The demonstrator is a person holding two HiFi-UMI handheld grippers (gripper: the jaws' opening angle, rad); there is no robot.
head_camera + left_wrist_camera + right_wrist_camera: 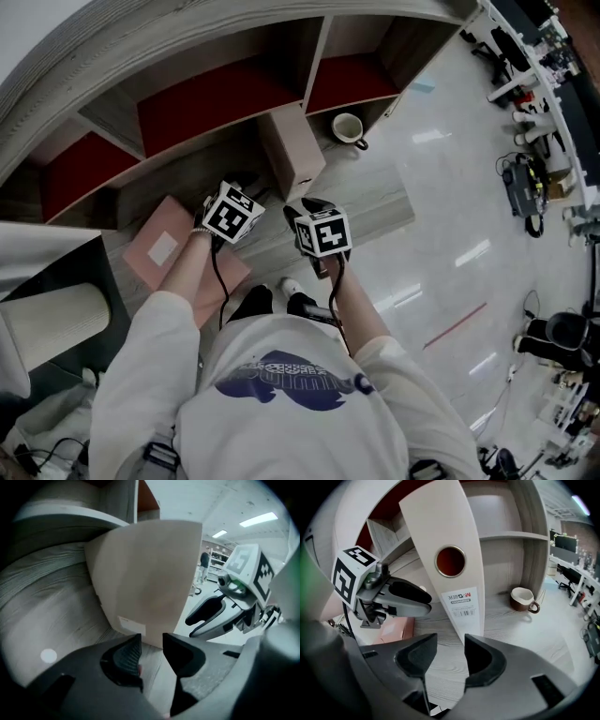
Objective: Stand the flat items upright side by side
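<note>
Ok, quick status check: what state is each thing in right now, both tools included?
File box: standing upright on the wooden board, gripped by neither tool.
Pink folder: lying flat, not yet stood up.
Mug: upright on the board.
Left tool: open, nothing between its jaws.
Right tool: open, nothing between its jaws.
</note>
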